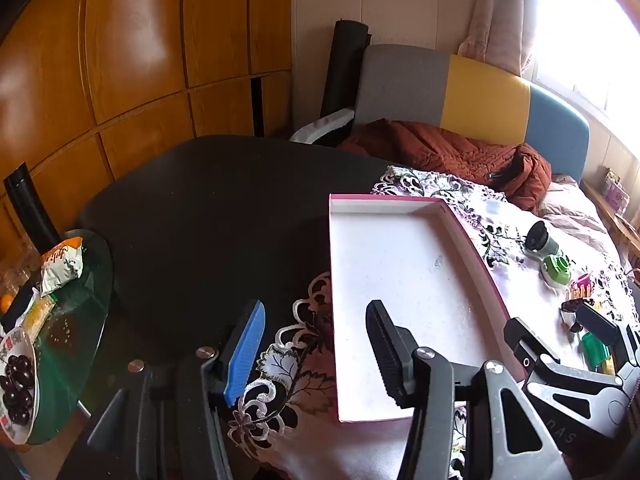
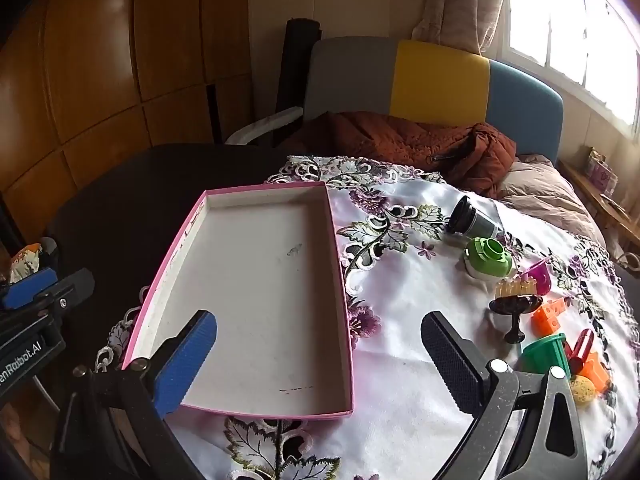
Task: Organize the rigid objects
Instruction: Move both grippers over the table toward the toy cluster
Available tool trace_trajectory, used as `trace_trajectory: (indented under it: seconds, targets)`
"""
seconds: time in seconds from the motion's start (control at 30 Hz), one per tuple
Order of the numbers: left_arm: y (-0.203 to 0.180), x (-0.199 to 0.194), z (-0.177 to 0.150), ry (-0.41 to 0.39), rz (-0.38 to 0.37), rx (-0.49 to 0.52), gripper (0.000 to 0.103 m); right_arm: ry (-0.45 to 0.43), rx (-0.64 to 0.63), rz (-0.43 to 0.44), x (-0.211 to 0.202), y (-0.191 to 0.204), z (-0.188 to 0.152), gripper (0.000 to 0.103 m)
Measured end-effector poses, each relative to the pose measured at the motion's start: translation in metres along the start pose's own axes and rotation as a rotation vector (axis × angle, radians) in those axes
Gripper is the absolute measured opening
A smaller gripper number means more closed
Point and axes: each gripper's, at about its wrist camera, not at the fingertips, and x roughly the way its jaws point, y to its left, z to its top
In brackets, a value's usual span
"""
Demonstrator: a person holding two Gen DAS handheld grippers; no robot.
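The work looks to be at its start. The pink box (image 2: 256, 292) lies empty on the flowered cloth (image 2: 404, 320), and the small rigid items sit untouched in a cluster to its right: a dark jar (image 2: 470, 220) on its side at about one o'clock from the box, a green cap (image 2: 488, 260) just beside it, then a magenta cup (image 2: 538, 276), a dark stand (image 2: 514, 312), an orange brick (image 2: 548, 318), a green tub (image 2: 546, 354), a red piece (image 2: 582, 346) and a speckled egg (image 2: 582, 390) running down toward four o'clock.

The step in hand appears to be the first reach. The next move likely calls for the right gripper (image 2: 320, 356) to swing toward three o'clock, settle over one item and close on it. The stand or the tub is nearest; the crowded pieces may need a careful approach so neighbours are not knocked.

The right gripper tilts downward, its jaws spread as wide as they go with nothing between them, straddling the box's near right corner. The left gripper (image 1: 316, 350) also points downward over the box's near left edge, jaws parted and holding nothing, its blue pad above the cloth's lace border and its black pad above the box floor. The two tools are close side by side.
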Motion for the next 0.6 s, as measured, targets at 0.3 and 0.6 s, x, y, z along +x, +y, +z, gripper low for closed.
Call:
trace_trajectory:
  seconds: [0.3,0.6]
  targets:
    - [0.001,0.000,-0.003,0.004,-0.015,0.008,0.053,-0.002,-0.014,0.004,-0.004,0.002,0.003,0.103]
    - [-0.002,-0.004,-0.003,0.006,-0.034,0.021,0.053,-0.020,-0.040,-0.013,-0.012,-0.002,0.007,0.103]
